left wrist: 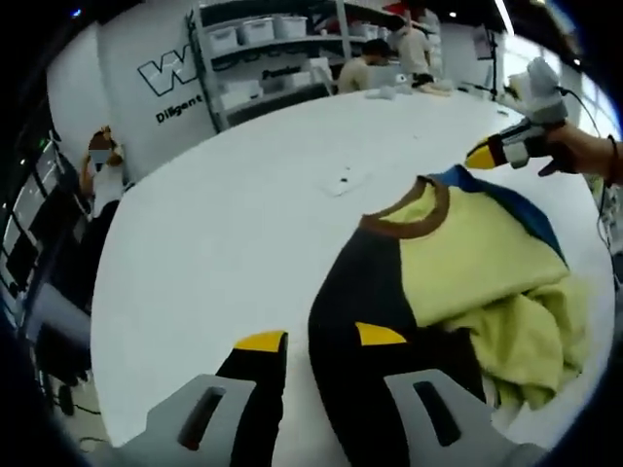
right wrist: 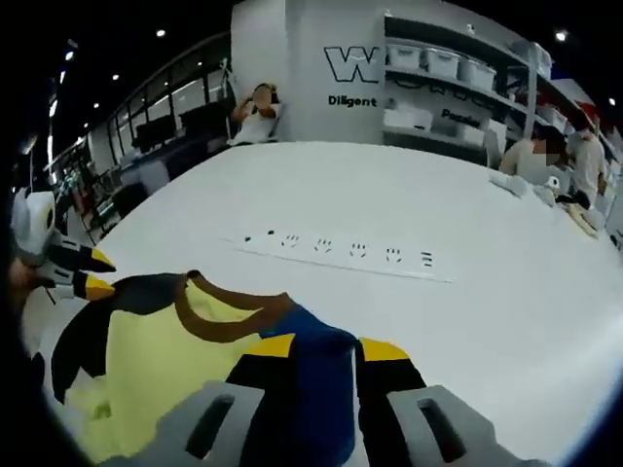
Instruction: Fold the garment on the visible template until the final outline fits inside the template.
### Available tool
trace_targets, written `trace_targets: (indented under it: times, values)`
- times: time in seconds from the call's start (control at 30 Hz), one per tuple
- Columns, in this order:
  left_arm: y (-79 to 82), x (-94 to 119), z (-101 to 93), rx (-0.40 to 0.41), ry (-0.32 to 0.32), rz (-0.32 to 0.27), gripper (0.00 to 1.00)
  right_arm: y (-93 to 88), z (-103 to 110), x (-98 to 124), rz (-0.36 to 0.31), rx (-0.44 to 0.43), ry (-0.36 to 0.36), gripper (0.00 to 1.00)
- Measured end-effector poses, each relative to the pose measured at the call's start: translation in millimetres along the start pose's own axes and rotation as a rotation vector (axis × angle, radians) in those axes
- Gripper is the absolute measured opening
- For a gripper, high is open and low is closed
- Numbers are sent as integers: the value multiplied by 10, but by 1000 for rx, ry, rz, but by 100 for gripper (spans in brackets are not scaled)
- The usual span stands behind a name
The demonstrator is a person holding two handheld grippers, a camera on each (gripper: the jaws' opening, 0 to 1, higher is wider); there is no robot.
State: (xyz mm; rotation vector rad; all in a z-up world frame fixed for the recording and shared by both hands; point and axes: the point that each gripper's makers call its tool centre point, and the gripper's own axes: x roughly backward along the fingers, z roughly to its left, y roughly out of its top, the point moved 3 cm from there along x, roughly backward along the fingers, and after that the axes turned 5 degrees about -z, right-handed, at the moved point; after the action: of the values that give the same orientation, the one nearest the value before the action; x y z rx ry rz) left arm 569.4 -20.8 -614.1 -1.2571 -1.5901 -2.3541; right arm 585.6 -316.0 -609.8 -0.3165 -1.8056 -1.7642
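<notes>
A garment (left wrist: 467, 253) with a yellow body, brown collar (left wrist: 414, 219), black sleeve (left wrist: 355, 292) and blue sleeve (left wrist: 526, 209) lies on the white table (left wrist: 224, 243); its lower part is bunched up at the right. My left gripper (left wrist: 320, 338) stands open, with the black sleeve's edge between its jaws. My right gripper (right wrist: 326, 347) is open over the blue sleeve (right wrist: 316, 375), whose fabric runs between its jaws. In the left gripper view the right gripper (left wrist: 484, 154), held by a hand, sits at the blue shoulder. In the right gripper view the left gripper (right wrist: 95, 272) is by the black sleeve (right wrist: 83, 345).
A row of white sockets (right wrist: 341, 251) lies on the table beyond the collar. Shelves with bins (left wrist: 263, 49) stand by a lettered wall. People sit at the table's far side (left wrist: 375, 68) and by the wall (right wrist: 255, 112). Bare table spreads left of the garment.
</notes>
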Motion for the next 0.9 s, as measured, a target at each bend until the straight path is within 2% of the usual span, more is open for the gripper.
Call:
trace_targets:
  times: [0.1,0.27,0.37,0.4,0.47,0.53,0.67,0.9]
  values:
    - [-4,79,-106,-9,-27,3,35,28,120,126,-17,-5,27,28]
    - [-16,198,-354,12,-88,-16,44,-52,243,265,-11,-22,47,38]
    - [-32,242,-408,-2,-85,-21,50,-111,286,331,-7,-20,50,44]
    - [-30,266,-427,0,-85,-31,51,-139,317,358,-4,-28,61,48]
    - [18,287,-462,8,-83,-87,56,-184,357,397,-1,-21,67,53]
    - [3,309,-486,4,-81,-86,63,-231,382,424,7,-6,71,57]
    - [-15,361,-556,-13,-80,-87,62,-314,468,513,12,-16,82,61]
    - [-91,354,-733,-30,-103,-80,58,-529,594,670,22,-4,90,59]
